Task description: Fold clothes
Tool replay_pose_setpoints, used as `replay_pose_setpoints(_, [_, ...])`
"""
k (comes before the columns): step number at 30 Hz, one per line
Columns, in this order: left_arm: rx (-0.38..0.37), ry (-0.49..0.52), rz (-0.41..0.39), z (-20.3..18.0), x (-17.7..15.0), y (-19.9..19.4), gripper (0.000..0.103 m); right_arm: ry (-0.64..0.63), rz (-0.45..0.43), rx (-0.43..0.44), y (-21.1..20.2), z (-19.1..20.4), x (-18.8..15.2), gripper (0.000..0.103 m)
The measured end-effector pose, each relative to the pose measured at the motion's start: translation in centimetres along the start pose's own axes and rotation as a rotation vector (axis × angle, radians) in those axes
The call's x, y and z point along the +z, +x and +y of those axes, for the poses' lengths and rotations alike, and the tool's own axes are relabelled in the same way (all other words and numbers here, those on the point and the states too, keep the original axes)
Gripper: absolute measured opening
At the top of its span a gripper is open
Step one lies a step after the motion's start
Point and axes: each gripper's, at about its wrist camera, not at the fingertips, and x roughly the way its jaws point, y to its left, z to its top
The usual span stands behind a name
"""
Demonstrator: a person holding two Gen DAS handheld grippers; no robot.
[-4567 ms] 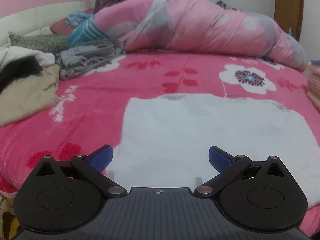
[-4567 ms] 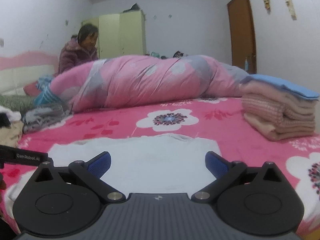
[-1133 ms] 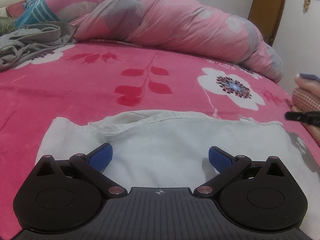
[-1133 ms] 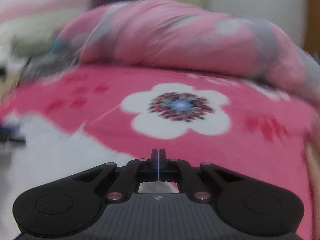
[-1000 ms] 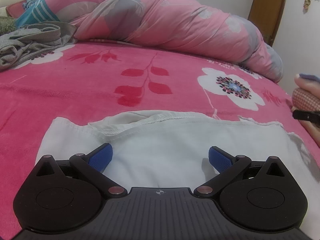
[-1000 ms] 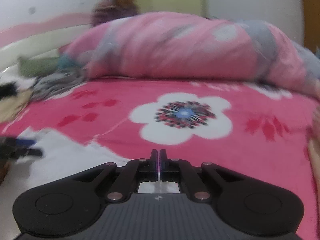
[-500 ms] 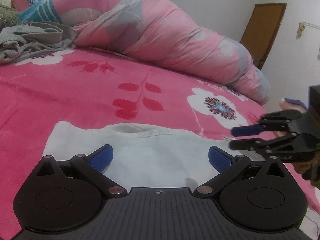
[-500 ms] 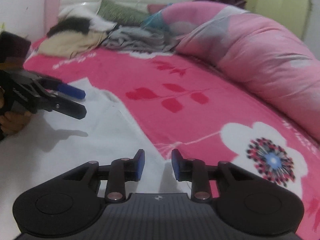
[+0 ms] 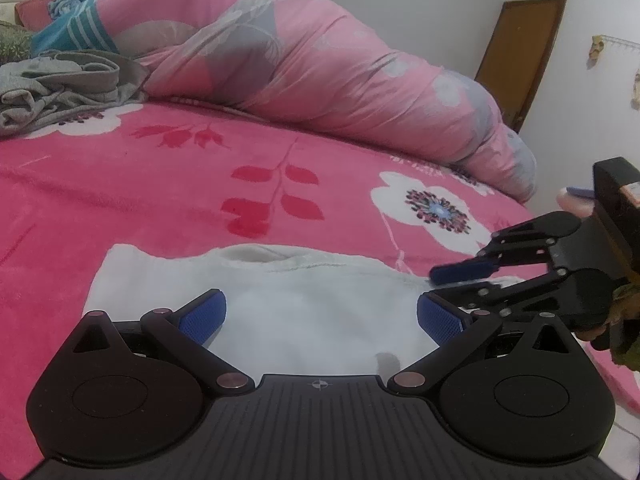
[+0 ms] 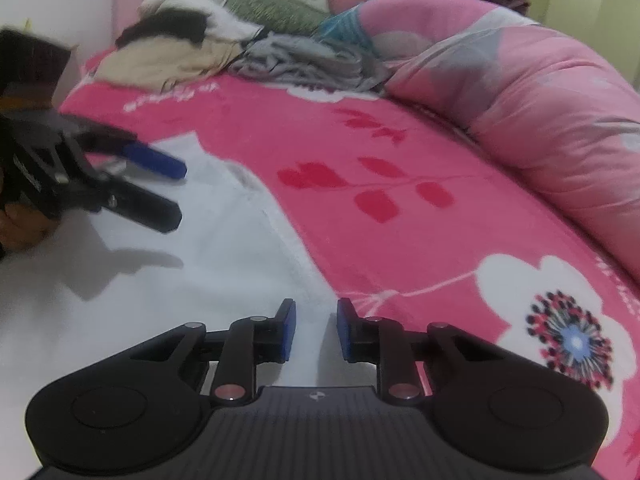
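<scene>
Two grippers work one white garment (image 9: 304,312) spread flat on the pink floral blanket (image 9: 160,184). Right gripper (image 10: 316,330): jaws closing at the garment's far edge, a narrow gap left, pads not yet pressing cloth. Left gripper (image 9: 320,316): jaws wide apart, empty, above the neckline end. Both tilt downward over the cloth. Judged progress: early, no fold visible; a grey heap (image 10: 304,64) beyond awaits folding.

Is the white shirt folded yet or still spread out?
Spread out: the white shirt lies flat on the bed, collar showing.
</scene>
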Motion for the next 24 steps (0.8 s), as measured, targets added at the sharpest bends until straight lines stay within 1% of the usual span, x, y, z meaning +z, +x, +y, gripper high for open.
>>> replay_pose_setpoints(1, [0.0,-0.004,0.001,0.1,0.0,0.0,0.103,-0.007,0.006,0.001,0.2,0.1,0.0,0.0])
replay_pose_setpoints(2, [0.0,-0.007,0.0,0.2,0.0,0.0,0.103,-0.014,0.001,-0.011,0.1,0.3,0.0,0.0])
replay_pose_setpoints(4, [-0.001,-0.014,-0.002,0.3,0.0,-0.1,0.103,-0.02,-0.05,-0.034,-0.7,0.6,0.3,0.0])
replay_pose_setpoints(5, [0.0,-0.015,-0.004,0.3,0.0,-0.1,0.103,-0.009,-0.082,-0.053,-1.2,0.5,0.4,0.0])
replay_pose_setpoints(7, [0.0,-0.016,-0.006,0.3,0.0,-0.2,0.103,0.017,-0.116,-0.085,-1.7,0.3,0.5,0.0])
replay_pose_setpoints(8, [0.0,-0.017,-0.009,0.3,0.0,-0.2,0.103,0.034,-0.104,-0.097,-1.4,0.0,0.4,0.0])
replay_pose_setpoints(10, [-0.005,-0.017,-0.028,0.3,0.0,-0.7,0.103,0.052,-0.047,-0.132,-0.2,-0.3,0.2,0.0])
replay_pose_setpoints(12, [-0.014,-0.015,-0.056,0.4,0.1,-1.3,0.103,0.083,-0.028,-0.147,0.0,-0.6,0.2,0.0])
replay_pose_setpoints(15, [-0.045,-0.021,-0.103,1.0,0.2,-2.7,0.103,0.122,-0.111,-0.118,-1.8,-0.7,1.8,0.0])
replay_pose_setpoints(17, [-0.066,-0.033,-0.123,1.5,0.3,-3.6,0.103,0.109,-0.148,-0.086,-2.6,-0.4,3.1,0.001])
replay_pose_setpoints(19, [-0.084,-0.053,-0.137,2.1,0.5,-4.5,0.103,0.077,-0.144,-0.039,-2.2,0.3,4.6,0.002])
replay_pose_setpoints(21, [-0.087,-0.067,-0.166,3.0,0.5,-5.5,0.103,0.039,-0.128,0.005,-0.8,1.4,6.0,0.002])
replay_pose_setpoints(23, [-0.066,-0.063,-0.197,3.9,0.5,-6.1,0.103,0.0,-0.111,0.048,0.6,2.6,7.3,0.007])
replay_pose_setpoints(24, [-0.05,-0.061,-0.208,4.4,0.5,-6.3,0.103,-0.02,-0.102,0.07,1.3,3.2,8.0,0.015])
